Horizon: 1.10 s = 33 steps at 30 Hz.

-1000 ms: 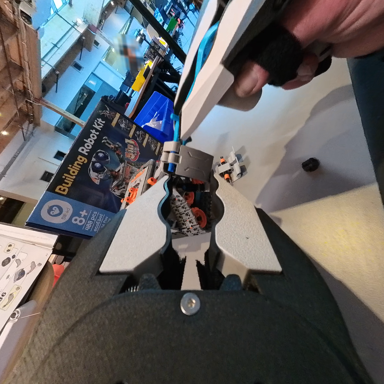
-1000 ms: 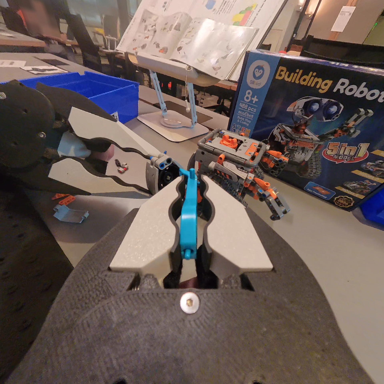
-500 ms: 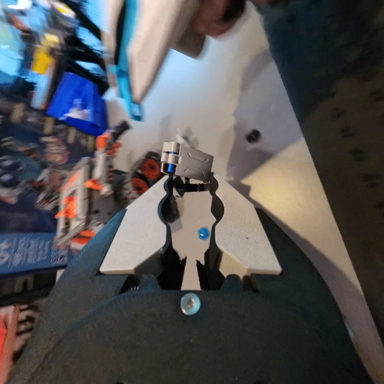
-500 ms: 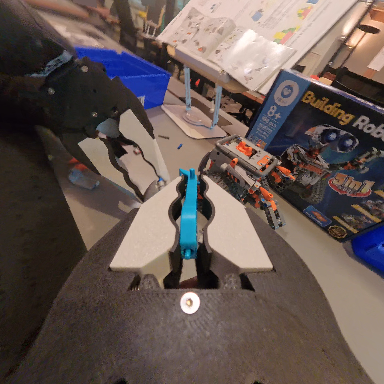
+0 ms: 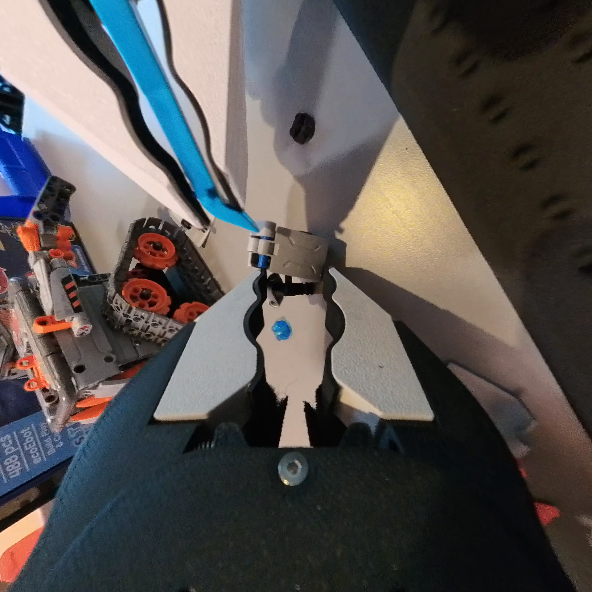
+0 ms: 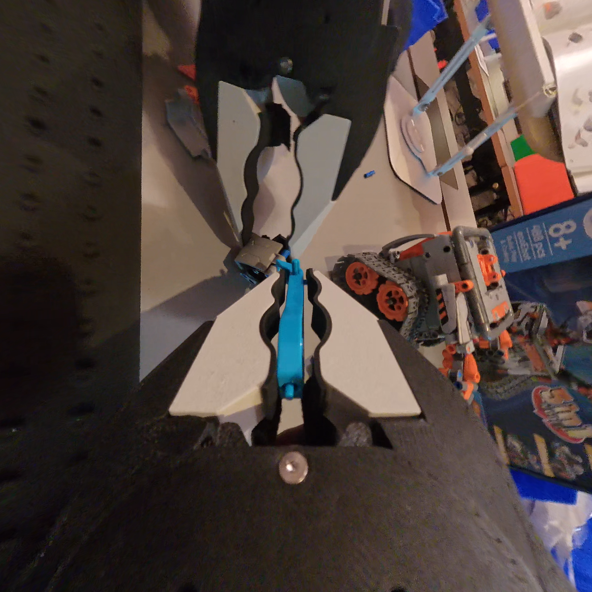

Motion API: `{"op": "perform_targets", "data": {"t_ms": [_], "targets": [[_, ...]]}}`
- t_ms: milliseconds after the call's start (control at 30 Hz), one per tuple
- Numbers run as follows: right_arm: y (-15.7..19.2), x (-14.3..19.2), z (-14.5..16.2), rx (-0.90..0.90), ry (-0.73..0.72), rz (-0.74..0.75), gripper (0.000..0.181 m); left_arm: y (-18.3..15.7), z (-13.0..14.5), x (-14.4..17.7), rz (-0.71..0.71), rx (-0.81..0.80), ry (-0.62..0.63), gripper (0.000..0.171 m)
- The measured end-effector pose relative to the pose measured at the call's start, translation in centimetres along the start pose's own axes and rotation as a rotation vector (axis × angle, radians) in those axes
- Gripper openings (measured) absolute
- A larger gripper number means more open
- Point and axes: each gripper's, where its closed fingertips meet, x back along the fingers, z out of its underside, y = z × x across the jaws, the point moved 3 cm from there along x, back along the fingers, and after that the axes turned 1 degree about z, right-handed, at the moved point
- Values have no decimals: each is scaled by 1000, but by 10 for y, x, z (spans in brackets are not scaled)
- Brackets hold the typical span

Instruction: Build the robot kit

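Observation:
My left gripper [image 5: 293, 272] is shut on a small grey block assembly [image 5: 298, 253] with a blue pin [image 5: 263, 256] through its hinge end, held just above the white table [image 5: 400, 224]. My right gripper [image 6: 292, 274] is shut on a long blue lever tool [image 6: 290, 336]. The tool's tip [image 5: 246, 221] meets the pin end of the assembly [image 6: 258, 254]. The two grippers face each other tip to tip; the left gripper [image 6: 264, 245] shows at the top of the right wrist view. A small blue stud [image 5: 282, 330] lies on the table under the left fingers.
A tracked grey and orange robot model [image 6: 432, 294] stands right of the grippers, before a dark blue kit box [image 6: 544, 384]. A black bit [image 5: 301, 123], a grey panel [image 6: 185, 128] and a tiny blue pin [image 6: 369, 174] lie loose. A book stand's base [image 6: 416, 144] is behind. The small blue stud [image 5: 282, 330] sits 6 cm or so from the ends of my left fingers.
Both grippers have tipped down toward the table and turned. The tool tip drew away from the assembly half a second ago and now meets its pin end again.

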Motion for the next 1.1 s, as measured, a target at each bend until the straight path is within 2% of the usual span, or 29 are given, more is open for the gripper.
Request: {"op": "perform_targets", "data": {"t_ms": [433,600,833,1100], "targets": [[0,-8,0,310,62,-95,11,1,-1,-1,134,-95,-29,32],[1,-8,0,329,51,-165,11,2,-2,-2,143,-102,-30,32],[0,-8,4,222,64,-282,10,1,-5,-2,115,-112,-6,32],[-4,-10,7,-5,95,-369,11,1,-5,-4,84,-125,17,31]]}}
